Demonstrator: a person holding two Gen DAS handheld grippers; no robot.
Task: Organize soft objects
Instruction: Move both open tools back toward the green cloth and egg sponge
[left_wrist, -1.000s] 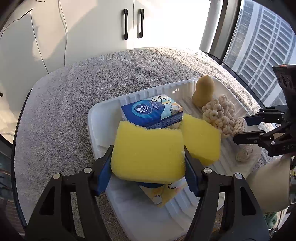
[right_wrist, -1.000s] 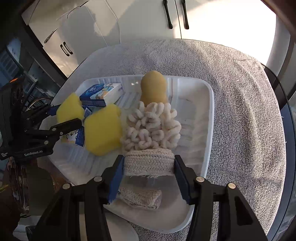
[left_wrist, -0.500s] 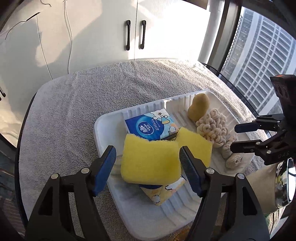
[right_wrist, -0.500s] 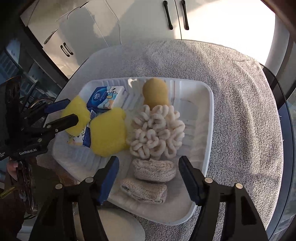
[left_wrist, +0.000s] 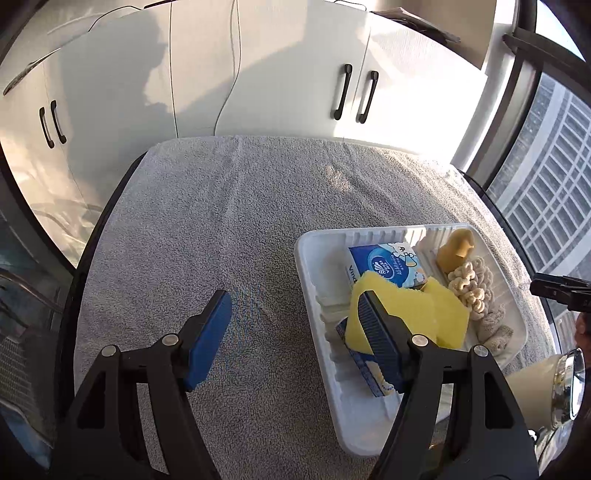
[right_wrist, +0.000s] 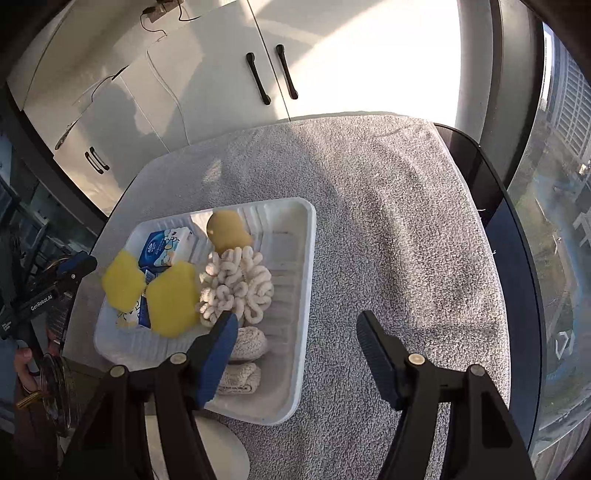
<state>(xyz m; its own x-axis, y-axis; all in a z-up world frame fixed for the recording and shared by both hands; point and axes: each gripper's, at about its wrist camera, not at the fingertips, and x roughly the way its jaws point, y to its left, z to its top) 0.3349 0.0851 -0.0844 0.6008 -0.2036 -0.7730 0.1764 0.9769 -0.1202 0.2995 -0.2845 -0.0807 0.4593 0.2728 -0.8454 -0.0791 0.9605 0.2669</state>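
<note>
Soft objects, one lot, all gathered in a white ribbed tray (right_wrist: 306, 280) that sits on a grey towel (right_wrist: 388, 221) spread over the bench. Contents, as seen from the right wrist: two yellow sponges, the left sponge (right_wrist: 123, 282) near the tray's left edge and the larger sponge (right_wrist: 173, 301) just beside it toward the middle; a blue tissue pack (right_wrist: 162, 247) behind them at the far left of the tray; a second blue-and-yellow pack (right_wrist: 142, 314) lying flat, mostly covered by the sponges; a tan rounded sponge (right_wrist: 227, 230) at the far side; a cream looped chenille mitt (right_wrist: 236, 286) in the middle, touching the tan piece; two rolled beige knit cloths, one roll (right_wrist: 249, 343) just in front of the mitt and the other roll (right_wrist: 240, 378) nearest the front rim. Left gripper (left_wrist: 291, 332): jaws parted and empty, hanging above the towel at the tray's left rim (its right finger overlaps the sponges in its own view, without pressing them). Right gripper (right_wrist: 295, 347): jaws likewise spread, nothing between them, poised over the tray's right rim and the bare towel. White cabinets (left_wrist: 277, 74) with black handles stand behind the bench.
</note>
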